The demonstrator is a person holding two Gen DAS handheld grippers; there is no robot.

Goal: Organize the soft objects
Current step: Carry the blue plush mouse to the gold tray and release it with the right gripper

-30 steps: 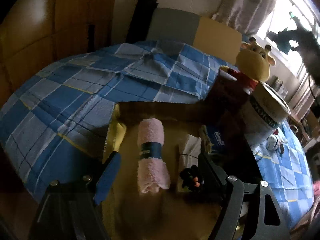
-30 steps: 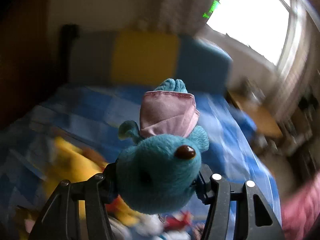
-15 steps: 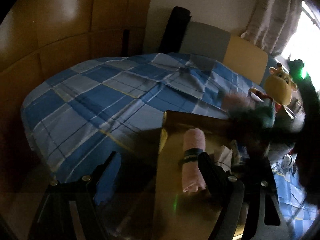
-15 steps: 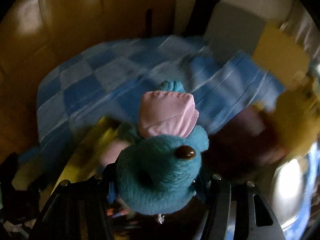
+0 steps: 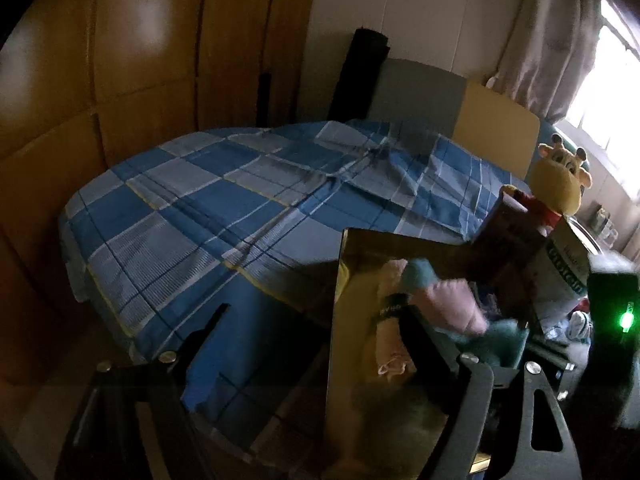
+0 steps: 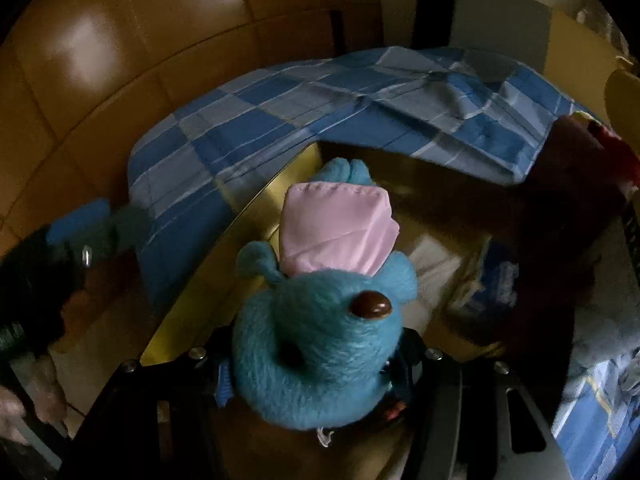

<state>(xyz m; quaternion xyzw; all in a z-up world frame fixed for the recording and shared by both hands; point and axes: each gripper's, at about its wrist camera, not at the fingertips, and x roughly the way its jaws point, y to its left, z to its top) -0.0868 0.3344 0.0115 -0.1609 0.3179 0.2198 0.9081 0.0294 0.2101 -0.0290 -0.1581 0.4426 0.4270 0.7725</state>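
My right gripper (image 6: pixel 316 376) is shut on a teal plush toy (image 6: pixel 320 344) in a pink outfit (image 6: pixel 336 228). It holds the toy over the open cardboard box (image 6: pixel 240 236) on the bed. In the left wrist view the same toy (image 5: pixel 456 304) hangs above the box (image 5: pixel 340 280), over a rolled pink towel (image 5: pixel 388 336) with a dark band. My left gripper (image 5: pixel 316 340) is open and empty, at the box's left wall. A yellow giraffe plush (image 5: pixel 560 188) stands behind the box.
The bed has a blue checked cover (image 5: pixel 224 208). A wooden wardrobe (image 5: pixel 100 80) lies to the left. A white printed bucket (image 5: pixel 564 276) stands right of the box. White packets (image 6: pixel 436 264) and a blue packet (image 6: pixel 496 276) lie inside the box.
My right gripper has carried the teal plush from over the bed down to above the box. My left gripper has drawn back to the left, away from the towel.
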